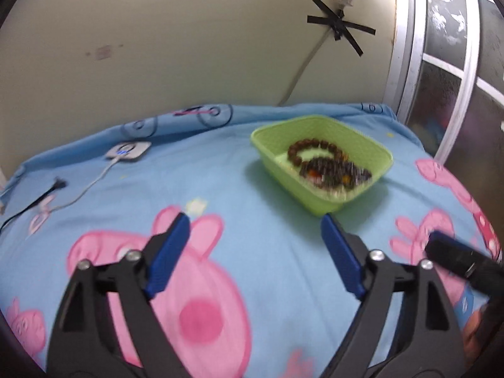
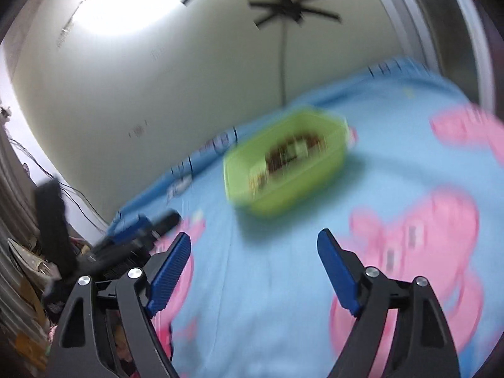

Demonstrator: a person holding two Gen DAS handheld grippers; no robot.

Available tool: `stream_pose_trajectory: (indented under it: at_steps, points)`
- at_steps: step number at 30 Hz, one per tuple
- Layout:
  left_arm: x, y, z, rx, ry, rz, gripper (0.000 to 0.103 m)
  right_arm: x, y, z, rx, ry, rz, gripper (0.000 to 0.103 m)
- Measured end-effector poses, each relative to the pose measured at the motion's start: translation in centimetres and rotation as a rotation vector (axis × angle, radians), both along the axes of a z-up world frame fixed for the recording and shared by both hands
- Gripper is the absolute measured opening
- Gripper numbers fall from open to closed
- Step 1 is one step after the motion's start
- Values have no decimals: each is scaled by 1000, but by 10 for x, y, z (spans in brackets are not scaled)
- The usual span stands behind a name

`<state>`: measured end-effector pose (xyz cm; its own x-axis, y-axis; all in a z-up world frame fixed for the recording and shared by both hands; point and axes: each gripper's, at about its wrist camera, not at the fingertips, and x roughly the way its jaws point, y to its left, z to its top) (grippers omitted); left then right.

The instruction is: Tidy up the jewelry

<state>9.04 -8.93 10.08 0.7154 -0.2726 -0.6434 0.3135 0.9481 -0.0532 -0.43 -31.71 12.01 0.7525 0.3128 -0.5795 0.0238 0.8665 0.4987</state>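
- Two beaded bracelets (image 1: 327, 163) are lying inside a light green plastic basket (image 1: 371, 151), which is sitting on a blue bedsheet (image 1: 252, 189) printed with pink cartoon pigs, towards the far right of the bed near the wall.
- We are seeing one bracelet as a ring of reddish-brown beads towards the back of the basket; the other, darker one is resting in front of it, with a few orange and red beads showing.
- We are finding the nearer bracelet smeared by blur, so its beads are not countable; in the right wrist view the whole basket (image 2: 283, 170) is streaking and its contents are only brown patches.
- We are holding the left gripper (image 1: 255, 223) tilted down over the sheet, short of the basket, its blue pads (image 1: 170, 252) standing wide apart with nothing between them.
- We are holding the right gripper (image 2: 253, 242) likewise angled down, its jaws apart and empty; only part of it is showing at the right edge of the left wrist view.
- A white device (image 1: 129, 150) with a cable is lying on the sheet to the far left.
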Motion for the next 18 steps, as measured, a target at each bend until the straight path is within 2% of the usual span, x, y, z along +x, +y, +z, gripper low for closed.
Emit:
stream_pose_trajectory:
  at_steps: [4,10,18]
  points:
    - [-38,19,-5,67,-13,43,97,-29,27,-20,20,82,-4,63]
    - [-73,43,-15,143,-17,110,97,-53,60,-19,-7,81,11,63]
    - [-88,70,-23,125,20,166,97,-58,85,-22,-37,98,54,63]
